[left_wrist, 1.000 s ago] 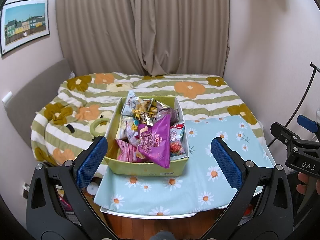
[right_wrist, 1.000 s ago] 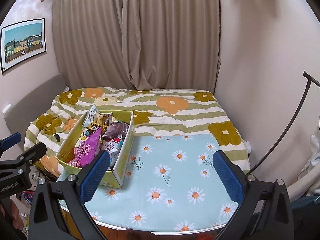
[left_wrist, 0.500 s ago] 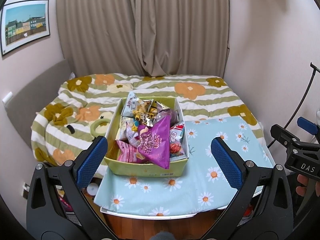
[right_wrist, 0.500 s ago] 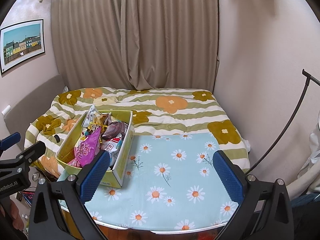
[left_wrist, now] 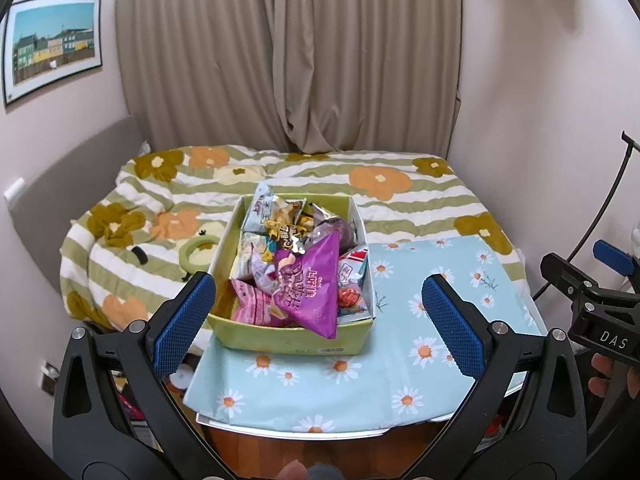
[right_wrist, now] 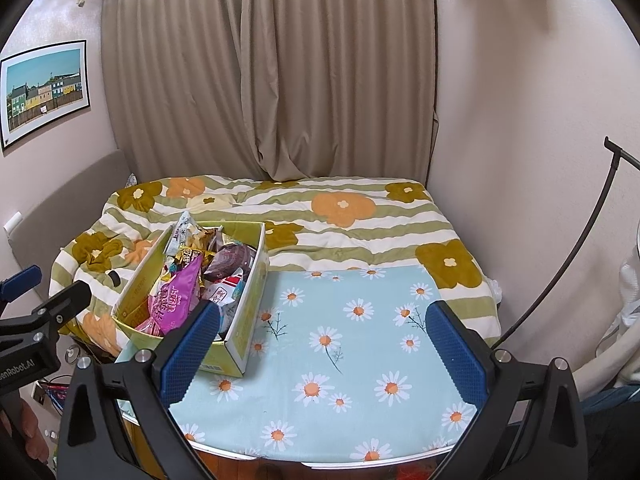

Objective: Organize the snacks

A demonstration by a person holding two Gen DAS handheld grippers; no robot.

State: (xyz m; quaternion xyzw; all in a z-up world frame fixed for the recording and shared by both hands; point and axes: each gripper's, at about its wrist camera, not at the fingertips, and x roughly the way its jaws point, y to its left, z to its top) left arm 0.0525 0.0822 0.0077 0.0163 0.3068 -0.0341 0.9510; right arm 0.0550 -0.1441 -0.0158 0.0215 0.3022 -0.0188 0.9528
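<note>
Your left hand-held gripper (left_wrist: 316, 312) hangs spread wide and empty, framing the yellow box (left_wrist: 280, 338), where the snacks (left_wrist: 308, 280) lie heaped together. Right of the box, your right hand-held gripper (right_wrist: 324, 344) gapes empty over the bare daisy-cloth surface (right_wrist: 360, 360), room for sorting.

Glossy crinkled foil-plastic purple snack bag (left_wrist: 310, 286) at frame centre, matt yellow-green cardboard box (left_wrist: 288, 338), smooth daisy-print cloth (right_wrist: 360, 344) in lower frame, soft quilted bedspread (right_wrist: 360, 220), matt pleated fabric curtain (left_wrist: 288, 52) above, rough-textured blue rubber pads (left_wrist: 450, 322) on matt black plastic gripper arms
</note>
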